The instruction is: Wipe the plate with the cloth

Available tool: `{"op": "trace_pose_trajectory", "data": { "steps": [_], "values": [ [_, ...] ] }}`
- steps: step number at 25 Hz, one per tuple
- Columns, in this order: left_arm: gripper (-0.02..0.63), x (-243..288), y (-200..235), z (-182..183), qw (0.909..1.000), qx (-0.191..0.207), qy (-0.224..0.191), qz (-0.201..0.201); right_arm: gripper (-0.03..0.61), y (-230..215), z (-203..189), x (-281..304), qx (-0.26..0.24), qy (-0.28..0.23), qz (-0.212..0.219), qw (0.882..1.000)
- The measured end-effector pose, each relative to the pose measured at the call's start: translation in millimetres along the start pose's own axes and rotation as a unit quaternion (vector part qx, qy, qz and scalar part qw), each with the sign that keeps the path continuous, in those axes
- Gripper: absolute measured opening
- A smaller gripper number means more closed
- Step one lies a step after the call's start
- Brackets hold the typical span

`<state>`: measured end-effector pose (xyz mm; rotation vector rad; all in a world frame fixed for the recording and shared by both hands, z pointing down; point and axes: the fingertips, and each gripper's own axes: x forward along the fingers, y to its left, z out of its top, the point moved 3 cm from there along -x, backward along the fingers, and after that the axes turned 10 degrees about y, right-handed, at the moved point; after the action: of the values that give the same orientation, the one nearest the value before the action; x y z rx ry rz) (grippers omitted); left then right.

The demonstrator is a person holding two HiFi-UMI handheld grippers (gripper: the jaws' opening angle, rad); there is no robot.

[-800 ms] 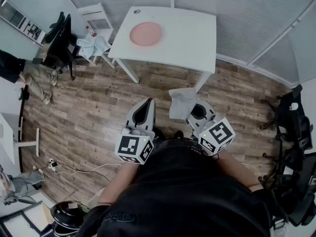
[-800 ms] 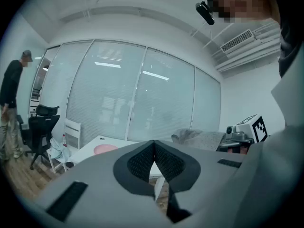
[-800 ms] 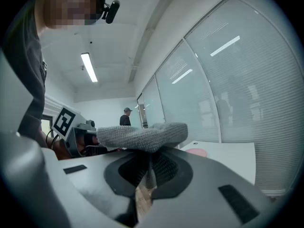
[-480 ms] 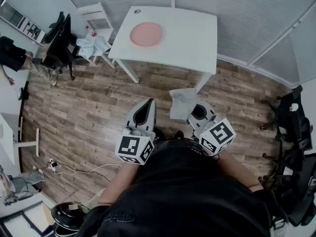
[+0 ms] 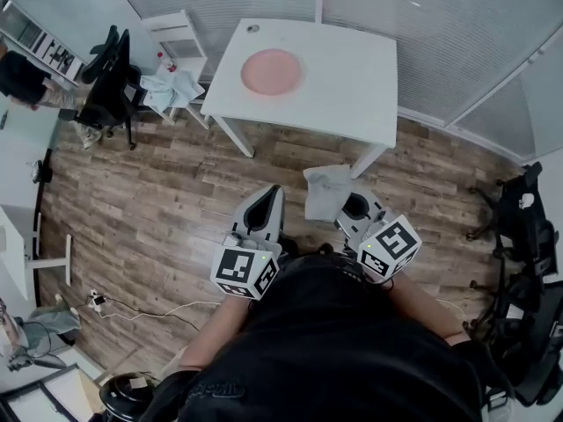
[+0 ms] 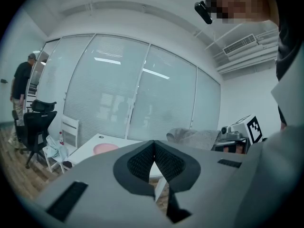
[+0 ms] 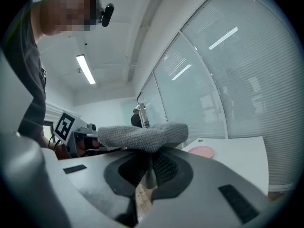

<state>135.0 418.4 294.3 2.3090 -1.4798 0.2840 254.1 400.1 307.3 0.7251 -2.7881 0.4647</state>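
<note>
**Claws.** Your right claw (image 7: 151,169) is clamped on the grey cloth (image 5: 325,192). The fabric bunches over the top of the jaws and a fold runs down between the pads. Your left claw (image 6: 154,146) is pressed together with nothing in it. Both are held close in front of your body, roughly level, aimed toward the white counter (image 5: 352,86).

**Task item.** The pink plate (image 5: 272,71) lies flat on the counter, toward its left half, with nothing resting on it. A small round object (image 5: 253,29) sits near the far edge, too small to identify. The counter stands well apart from you, across a stretch of wood floor (image 5: 158,200).

**Progress.** The cloth is secured, so that part is done. Wiping has not begun, as the cloth is nowhere near the plate.

**Remaining.** In my judgement you need to reach the counter, lower the cloth onto the plate and sweep it across the face. Your empty left claw is free to steady the rim if the plate slides.
</note>
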Motion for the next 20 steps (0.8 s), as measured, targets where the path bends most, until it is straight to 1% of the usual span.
{"op": "trace_pose_trajectory", "data": {
  "steps": [3, 7, 13, 16, 20],
  "values": [
    [0.012, 3, 26, 7, 1.0000, -0.002, -0.004, -0.008, 0.029, -2, 8, 27, 0.005, 0.000, 0.002, 1.000],
    [0.012, 6, 70, 28, 0.9998, 0.005, -0.010, -0.015, 0.029, -3, 26, 71, 0.011, -0.001, 0.000, 1.000],
    [0.012, -3, 137, 54, 0.9998, 0.013, -0.009, -0.015, 0.029, 13, 54, 144, 0.014, -0.002, 0.016, 1.000],
    [0.012, -15, 167, 55, 0.9998, 0.014, -0.008, -0.007, 0.031, 28, 61, 177, 0.010, 0.000, 0.029, 1.000],
    [0.012, -28, 201, 47, 1.0000, -0.008, 0.000, 0.004, 0.031, 44, 62, 211, 0.010, 0.016, 0.047, 0.999]
  ]
}}
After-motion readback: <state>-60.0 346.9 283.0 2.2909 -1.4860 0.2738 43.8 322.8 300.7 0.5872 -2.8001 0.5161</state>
